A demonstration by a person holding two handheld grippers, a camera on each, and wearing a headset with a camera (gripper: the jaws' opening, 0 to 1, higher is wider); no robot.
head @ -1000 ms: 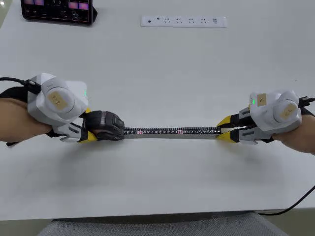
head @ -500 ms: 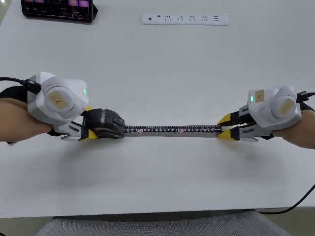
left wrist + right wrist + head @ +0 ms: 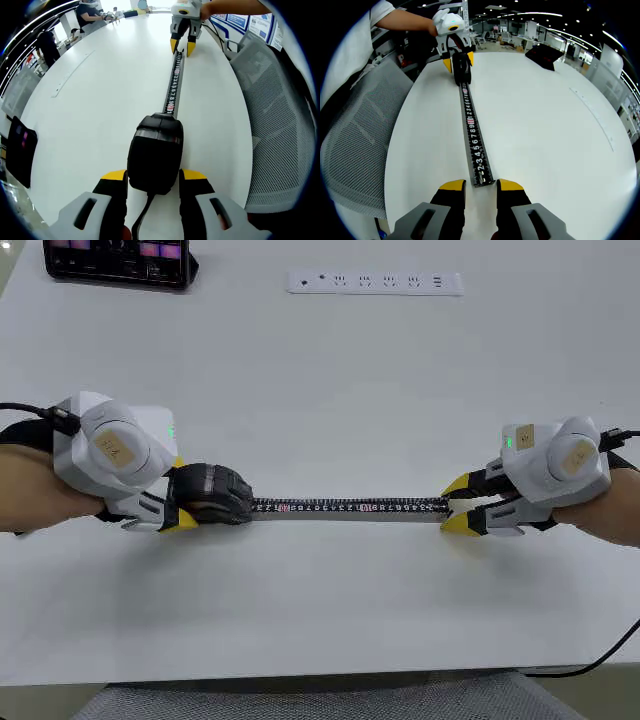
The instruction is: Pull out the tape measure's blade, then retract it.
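The black tape measure case [image 3: 210, 495] lies on the white table [image 3: 330, 390] with my left gripper [image 3: 182, 492] shut on its sides; the left gripper view has the case [image 3: 156, 152] between the yellow fingertips [image 3: 114, 176]. Its blade [image 3: 350, 507] runs flat along the table to the right. The blade's end [image 3: 482, 181] lies just ahead of my right gripper [image 3: 481, 186]. That gripper [image 3: 457, 504] stands open, with its yellow tips apart on either side of the blade tip. The left gripper view shows the right gripper [image 3: 183, 46] at the far end of the blade [image 3: 174, 82].
A white power strip [image 3: 375, 282] lies at the back of the table, and a dark screen device [image 3: 118, 260] stands at the back left. A grey mesh chair [image 3: 320, 702] sits below the table's near edge. A black cable [image 3: 600, 650] hangs at the lower right.
The right gripper's jaws have spread apart around the blade's end. The case and left gripper have stayed put, and the blade is still out at about the same length.
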